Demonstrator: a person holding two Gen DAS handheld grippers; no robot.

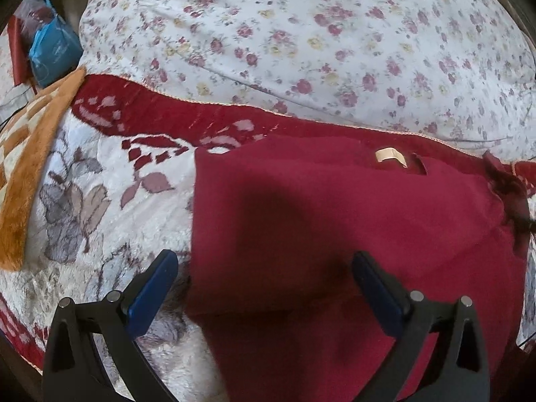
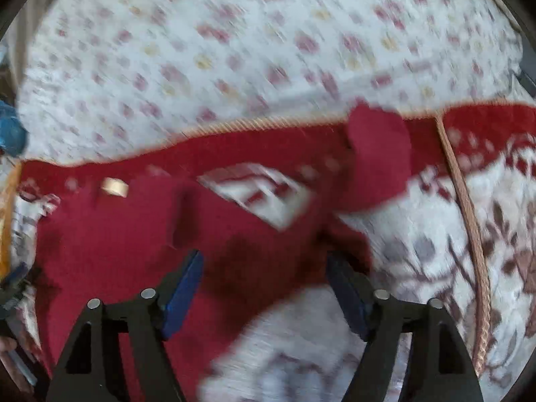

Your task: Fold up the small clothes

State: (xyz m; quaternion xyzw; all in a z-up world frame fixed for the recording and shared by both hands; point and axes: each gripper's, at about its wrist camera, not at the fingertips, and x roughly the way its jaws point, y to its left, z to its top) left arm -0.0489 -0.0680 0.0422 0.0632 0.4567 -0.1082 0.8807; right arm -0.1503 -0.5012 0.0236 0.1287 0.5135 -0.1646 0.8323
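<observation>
1. Claws first: the left claw [image 1: 264, 268] stands spread above the dark red garment [image 1: 351, 234], pinching nothing.
2. Right claw [image 2: 264, 268] is also spread, its blue pads clear of the cloth below.
3. Garment lies flat on a red-and-white floral blanket [image 1: 100, 184], one sleeve [image 2: 378, 157] flung outward.
4. Its beige neck label [image 1: 390, 156] shows no readable writing.
5. Beyond lies a rose-print quilt [image 1: 301, 33]; a blue bag [image 1: 53, 53] sits at the far left.

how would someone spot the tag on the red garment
Find the plush blanket with the red border, below the floral sheet. A plain dark red garment lies flat on it. Near its top edge sits the tag, the only pale beige patch on that cloth.
</observation>
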